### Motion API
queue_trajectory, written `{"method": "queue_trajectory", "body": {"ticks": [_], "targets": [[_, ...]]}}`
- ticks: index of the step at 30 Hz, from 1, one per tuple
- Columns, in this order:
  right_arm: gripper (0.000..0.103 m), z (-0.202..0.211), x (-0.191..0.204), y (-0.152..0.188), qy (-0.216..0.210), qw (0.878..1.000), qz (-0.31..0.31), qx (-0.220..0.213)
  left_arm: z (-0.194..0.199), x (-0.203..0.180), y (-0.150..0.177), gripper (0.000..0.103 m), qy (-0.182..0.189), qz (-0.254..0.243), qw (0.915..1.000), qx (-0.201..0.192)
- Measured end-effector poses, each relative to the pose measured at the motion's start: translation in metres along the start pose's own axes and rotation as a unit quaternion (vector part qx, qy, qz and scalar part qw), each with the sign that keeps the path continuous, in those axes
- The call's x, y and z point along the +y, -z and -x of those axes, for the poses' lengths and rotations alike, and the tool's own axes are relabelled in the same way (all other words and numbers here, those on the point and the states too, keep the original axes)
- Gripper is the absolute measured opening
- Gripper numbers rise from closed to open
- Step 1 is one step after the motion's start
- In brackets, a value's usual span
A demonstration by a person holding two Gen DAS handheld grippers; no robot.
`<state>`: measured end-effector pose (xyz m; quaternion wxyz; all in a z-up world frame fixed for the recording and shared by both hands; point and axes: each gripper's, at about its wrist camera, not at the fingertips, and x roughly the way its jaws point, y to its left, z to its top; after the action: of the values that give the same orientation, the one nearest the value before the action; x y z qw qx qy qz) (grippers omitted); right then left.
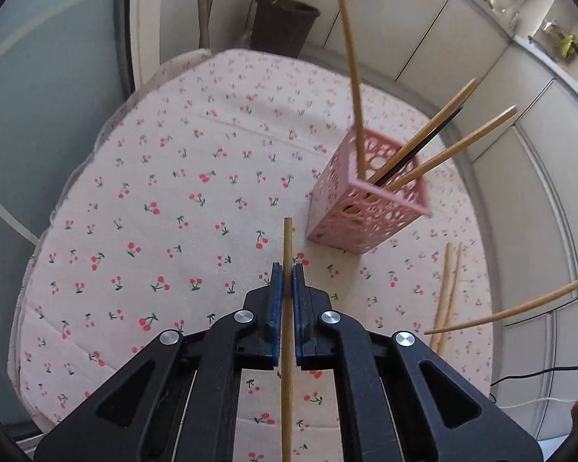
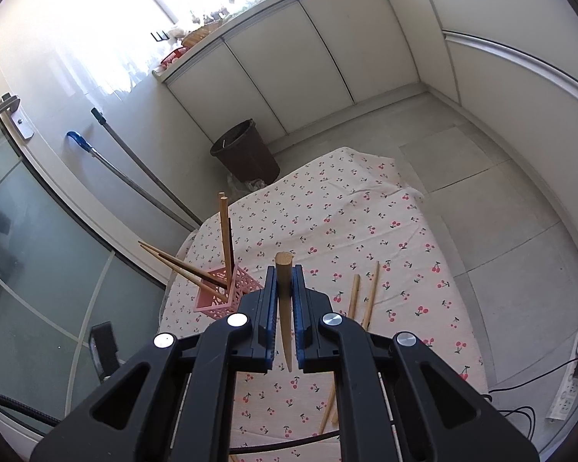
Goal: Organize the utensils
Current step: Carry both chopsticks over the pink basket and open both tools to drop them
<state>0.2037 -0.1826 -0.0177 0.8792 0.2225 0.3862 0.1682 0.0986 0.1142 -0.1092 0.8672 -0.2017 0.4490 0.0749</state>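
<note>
Flanking pink holder [image 1: 360,208], loose chopsticks [image 1: 449,296], bin [image 2: 246,152]

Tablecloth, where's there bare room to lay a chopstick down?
Bare: the wide stretch of tablecloth left of the pink holder, and the far end toward the bin. Crowded: right of the holder, where two loose chopsticks lie.

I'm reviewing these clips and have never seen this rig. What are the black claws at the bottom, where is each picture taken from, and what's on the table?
No robot: a person holds a two-finger gripper in each hand, each with a fisheye camera looking along its fingers. The left gripper and the right gripper are each shut on a wooden chopstick. On the cherry-print tablecloth stands a pink holder with several chopsticks; two loose chopsticks lie beside it.
</note>
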Motion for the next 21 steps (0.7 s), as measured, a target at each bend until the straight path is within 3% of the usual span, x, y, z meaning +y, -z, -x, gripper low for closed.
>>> {"method": "queue_trajectory", "body": {"ticks": [10, 21], "targets": [[0.008, 0.005, 0.001, -0.001, -0.001, 1.0, -0.002, -0.005, 0.107, -0.013, 0.0, 0.004, 0.051, -0.021, 0.9914, -0.118], [0.008, -0.008, -0.003, -0.002, 0.005, 1.0, -0.011, 0.009, 0.154, -0.055, -0.089, 0.004, 0.078, -0.025, 0.974, -0.211]]}}
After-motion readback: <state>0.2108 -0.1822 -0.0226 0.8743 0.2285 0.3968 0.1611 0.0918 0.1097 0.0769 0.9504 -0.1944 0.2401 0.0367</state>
